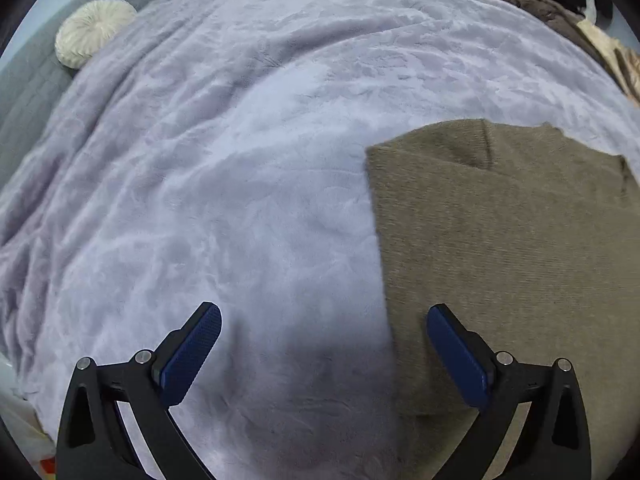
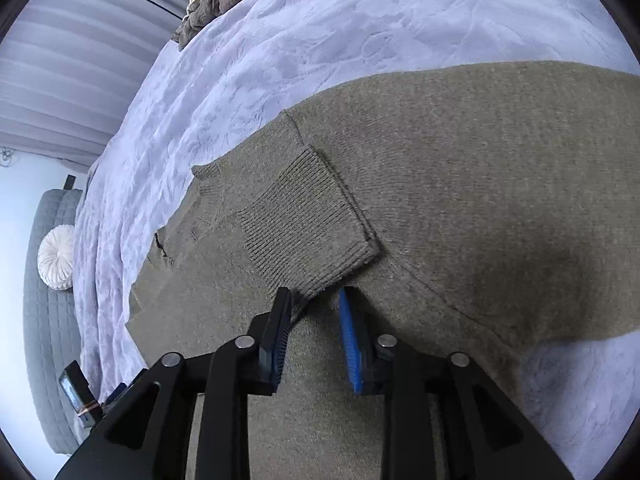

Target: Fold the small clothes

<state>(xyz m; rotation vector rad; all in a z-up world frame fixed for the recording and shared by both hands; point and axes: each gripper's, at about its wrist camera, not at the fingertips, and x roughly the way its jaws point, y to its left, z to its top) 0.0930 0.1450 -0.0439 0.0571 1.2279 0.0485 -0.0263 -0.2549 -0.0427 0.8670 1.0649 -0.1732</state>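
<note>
Lilac plush blanket [image 1: 224, 168] spread over bed. Olive knit sweater [image 2: 460, 168] flat on blanket, ribbed cuff [image 2: 308, 220] folded onto body. Round cream cushion [image 1: 92, 32] at grey headboard [image 1: 28, 92]. Left claw [image 1: 324, 320] spread wide, empty, straddling sweater edge. Right claw [image 2: 316, 300] parted, at cuff edge, grasping nothing.

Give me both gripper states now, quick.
Left gripper: open wide, holding nothing, at the sweater's edge.
Right gripper: open, straddling the ribbed sleeve cuff, not clamped.
</note>
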